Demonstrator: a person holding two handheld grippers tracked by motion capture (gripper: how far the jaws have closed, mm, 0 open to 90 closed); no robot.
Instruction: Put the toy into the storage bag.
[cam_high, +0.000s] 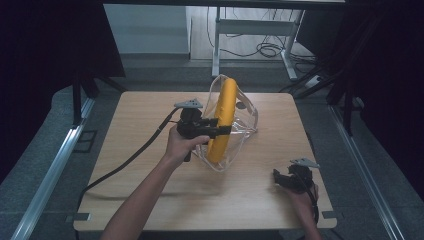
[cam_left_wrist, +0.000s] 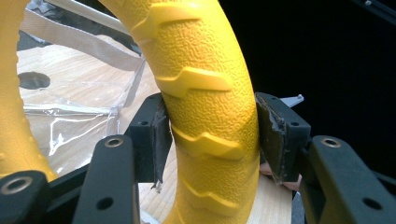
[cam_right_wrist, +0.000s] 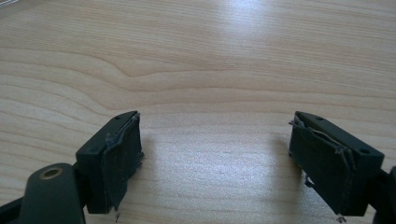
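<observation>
the yellow ring (cam_high: 220, 120) is pinched upright inside the clear bag (cam_high: 244, 116) by the left claw (cam_high: 215, 131), apparently for steadying, while the right claw (cam_high: 285, 178) is held spread above the surface (cam_high: 150, 190).

Yellow textured ring (cam_high: 223, 120) upright on edge inside clear plastic bag (cam_high: 244, 124), mid-table.

A light wooden table (cam_high: 150, 200) stands on grey floor (cam_high: 45, 130); cables (cam_high: 265, 49) lie by a white frame (cam_high: 250, 27) beyond.
</observation>
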